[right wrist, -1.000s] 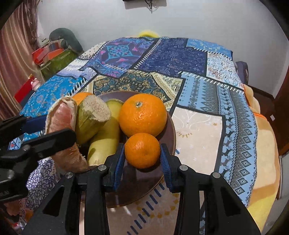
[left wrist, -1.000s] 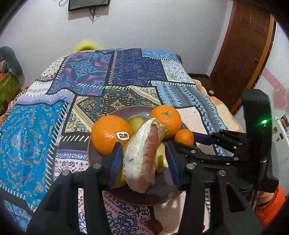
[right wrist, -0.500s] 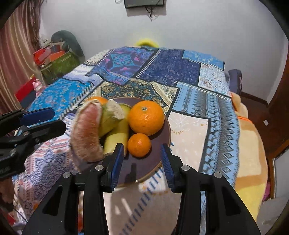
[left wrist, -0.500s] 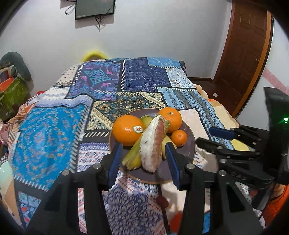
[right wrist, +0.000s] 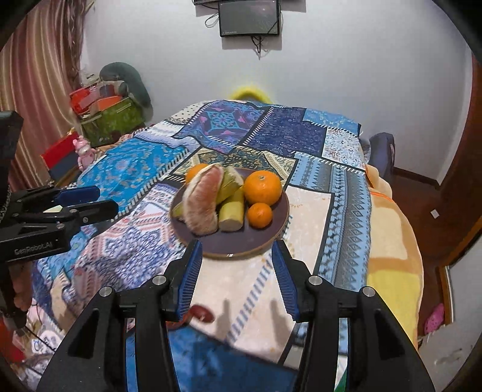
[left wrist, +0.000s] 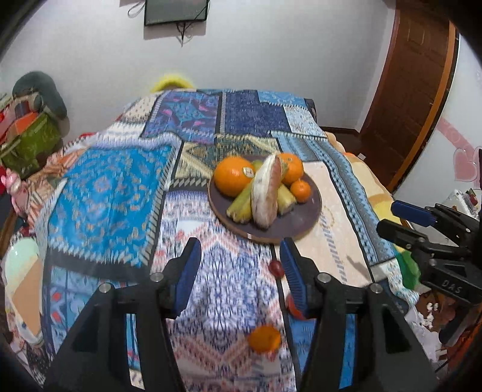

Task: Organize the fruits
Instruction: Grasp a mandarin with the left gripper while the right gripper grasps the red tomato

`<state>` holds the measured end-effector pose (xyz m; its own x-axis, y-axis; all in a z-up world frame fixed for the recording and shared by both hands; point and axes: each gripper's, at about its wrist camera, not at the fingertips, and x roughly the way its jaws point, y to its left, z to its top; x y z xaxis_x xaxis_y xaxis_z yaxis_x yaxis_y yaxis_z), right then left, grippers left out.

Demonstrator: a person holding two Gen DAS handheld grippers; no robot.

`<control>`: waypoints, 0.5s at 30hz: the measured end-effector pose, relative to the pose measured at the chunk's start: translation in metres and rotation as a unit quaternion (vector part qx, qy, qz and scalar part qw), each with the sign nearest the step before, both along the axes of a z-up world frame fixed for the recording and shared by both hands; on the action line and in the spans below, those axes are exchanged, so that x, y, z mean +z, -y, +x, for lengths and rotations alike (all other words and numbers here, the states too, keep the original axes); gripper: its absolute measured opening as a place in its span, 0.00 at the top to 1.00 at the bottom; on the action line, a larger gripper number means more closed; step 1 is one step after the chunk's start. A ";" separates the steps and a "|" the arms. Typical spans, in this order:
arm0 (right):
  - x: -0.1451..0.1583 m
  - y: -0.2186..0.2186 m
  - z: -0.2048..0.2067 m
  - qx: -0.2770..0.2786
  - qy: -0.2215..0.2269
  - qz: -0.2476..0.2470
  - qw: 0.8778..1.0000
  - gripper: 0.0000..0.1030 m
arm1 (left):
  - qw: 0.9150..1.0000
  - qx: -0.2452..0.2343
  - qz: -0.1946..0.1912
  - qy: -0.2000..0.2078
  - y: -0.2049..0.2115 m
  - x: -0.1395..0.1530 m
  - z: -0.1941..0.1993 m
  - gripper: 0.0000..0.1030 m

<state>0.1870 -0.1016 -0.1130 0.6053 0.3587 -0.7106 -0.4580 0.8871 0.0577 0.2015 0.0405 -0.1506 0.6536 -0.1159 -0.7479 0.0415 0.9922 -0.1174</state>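
Note:
A dark round plate lies on a patchwork bedspread. On it are a big orange with a sticker, a second orange, a small mandarin, a pomelo wedge and yellow-green fruit pieces. My left gripper is open and empty, short of the plate. My right gripper is open and empty, just in front of the plate. A loose mandarin and a dark red fruit lie on the spread near me.
The patchwork bedspread covers a bed. Boxes and bags stand at the left wall. A wooden door is at the right. A screen hangs on the wall. A dark red fruit lies by my right gripper.
Both grippers have let go and drawn back from the plate. The pomelo wedge and the small mandarin stay on the plate. More of the bed now shows.

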 end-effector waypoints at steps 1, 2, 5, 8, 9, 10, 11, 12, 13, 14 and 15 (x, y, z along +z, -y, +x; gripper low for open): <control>0.000 0.000 -0.005 0.001 0.000 0.002 1.000 0.57 | 1.000 -0.001 -0.004 -0.009 -0.002 -0.005 -0.006 0.47; 0.001 0.000 -0.009 0.002 0.000 0.002 1.000 0.57 | 1.000 0.000 -0.005 -0.016 -0.003 -0.009 -0.009 0.47; -0.003 -0.002 -0.022 0.008 -0.003 0.003 1.000 0.56 | 0.999 0.001 0.000 -0.039 -0.003 -0.022 -0.021 0.47; -0.009 -0.005 -0.031 0.015 -0.013 0.004 1.000 0.56 | 0.998 -0.003 -0.001 -0.055 0.000 -0.035 -0.033 0.47; -0.012 -0.007 -0.033 0.017 -0.017 0.007 1.000 0.55 | 0.998 -0.006 -0.004 -0.062 0.003 -0.042 -0.037 0.47; -0.013 -0.007 -0.037 0.018 -0.020 0.008 1.000 0.54 | 0.998 -0.009 -0.006 -0.067 0.005 -0.045 -0.041 0.47; -0.017 -0.009 -0.039 0.019 -0.026 0.012 0.999 0.51 | 0.997 -0.013 -0.006 -0.071 0.008 -0.050 -0.044 0.47; -0.019 -0.009 -0.042 0.018 -0.028 0.014 0.999 0.50 | 0.997 -0.015 -0.005 -0.073 0.011 -0.052 -0.045 0.47; -0.022 -0.011 -0.044 0.018 -0.032 0.014 0.999 0.50 | 0.997 -0.021 -0.004 -0.077 0.015 -0.056 -0.048 0.47; -0.025 -0.011 -0.047 0.019 -0.037 0.015 0.999 0.50 | 0.997 -0.024 -0.004 -0.079 0.018 -0.059 -0.050 0.47; -0.027 -0.012 -0.048 0.019 -0.041 0.017 0.999 0.50 | 0.996 -0.027 -0.004 -0.082 0.020 -0.062 -0.050 0.47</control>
